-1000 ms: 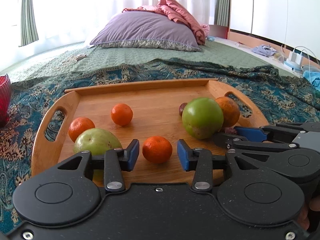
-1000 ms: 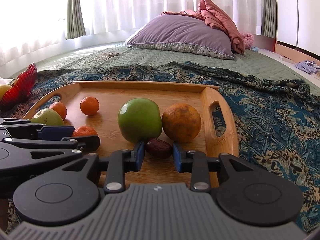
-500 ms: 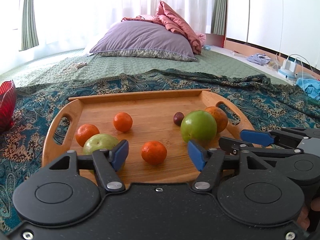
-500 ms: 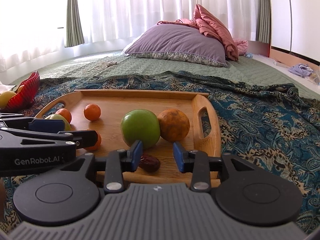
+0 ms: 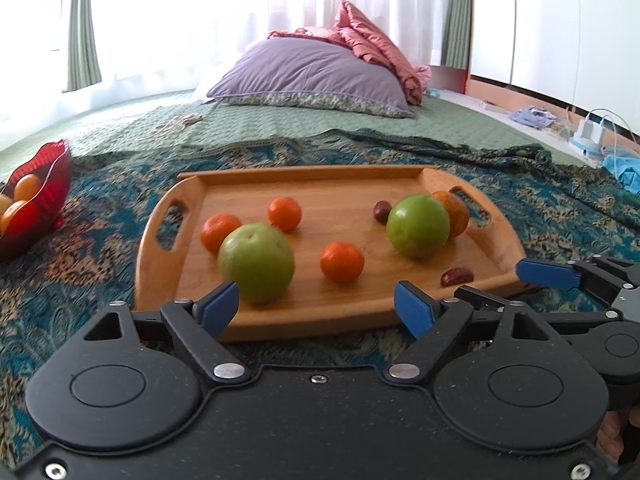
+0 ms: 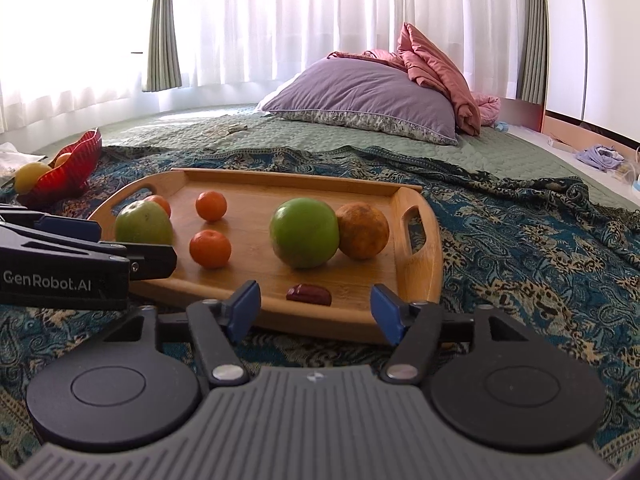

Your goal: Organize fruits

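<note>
Both grippers hang with nothing in them at the near edge of a rectangular wooden tray (image 5: 500, 236) of fruit, which lies on a blue patterned blanket (image 6: 520, 240).

The left gripper (image 5: 316, 306) and the right gripper (image 6: 316, 306) have just been spreading their blue-padded jaws, and no fruit sits between either pair. On the tray lie two big green apples (image 6: 304, 232), one to the left (image 5: 256, 262) and one to the right, three small orange mandarins (image 5: 342, 262), a larger dull orange (image 6: 362, 230) touching the right apple, and a dark red date (image 6: 309, 294) by the near rim in front of the right gripper. A second date (image 5: 382, 212) lies behind the right apple. A red ribbed bowl (image 5: 44, 196) holding more fruit stands well apart, on the left.
</note>
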### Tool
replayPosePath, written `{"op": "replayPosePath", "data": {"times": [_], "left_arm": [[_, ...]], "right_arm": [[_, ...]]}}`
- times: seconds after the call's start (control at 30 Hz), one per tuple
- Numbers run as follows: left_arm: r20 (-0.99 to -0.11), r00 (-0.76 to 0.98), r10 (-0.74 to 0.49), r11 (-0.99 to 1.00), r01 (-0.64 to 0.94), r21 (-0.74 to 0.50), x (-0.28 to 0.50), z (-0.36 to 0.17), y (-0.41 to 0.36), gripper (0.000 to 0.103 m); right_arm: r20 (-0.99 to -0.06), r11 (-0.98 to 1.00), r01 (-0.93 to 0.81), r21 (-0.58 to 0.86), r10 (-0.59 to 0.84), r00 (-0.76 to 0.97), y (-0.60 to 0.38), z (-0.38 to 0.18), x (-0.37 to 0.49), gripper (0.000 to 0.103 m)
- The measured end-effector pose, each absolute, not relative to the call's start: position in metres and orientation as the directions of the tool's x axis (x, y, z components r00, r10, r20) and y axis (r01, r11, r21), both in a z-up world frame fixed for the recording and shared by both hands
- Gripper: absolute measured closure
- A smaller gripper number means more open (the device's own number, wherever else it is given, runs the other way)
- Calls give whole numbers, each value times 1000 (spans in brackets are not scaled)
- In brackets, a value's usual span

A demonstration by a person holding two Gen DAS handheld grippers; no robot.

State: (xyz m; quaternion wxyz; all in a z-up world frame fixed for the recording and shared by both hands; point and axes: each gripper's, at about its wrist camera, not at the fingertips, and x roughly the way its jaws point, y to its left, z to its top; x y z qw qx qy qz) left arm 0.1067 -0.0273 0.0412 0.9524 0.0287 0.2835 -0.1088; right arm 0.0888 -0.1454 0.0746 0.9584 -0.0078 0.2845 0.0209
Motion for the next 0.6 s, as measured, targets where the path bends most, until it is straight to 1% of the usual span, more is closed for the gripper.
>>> {"op": "replayPosePath", "data": {"times": [0.13,0.6], "left_arm": [[-566,805,-178,980,198,-26,102,35,-18,18],[-617,778,-119,990,144,-10,98,6,-3,14]], "right_arm": [[-548,999,-50,-9,37,835,-141,70,82,21],[-579,999,-42,-1,34,815,-136,52,78,14]]}}
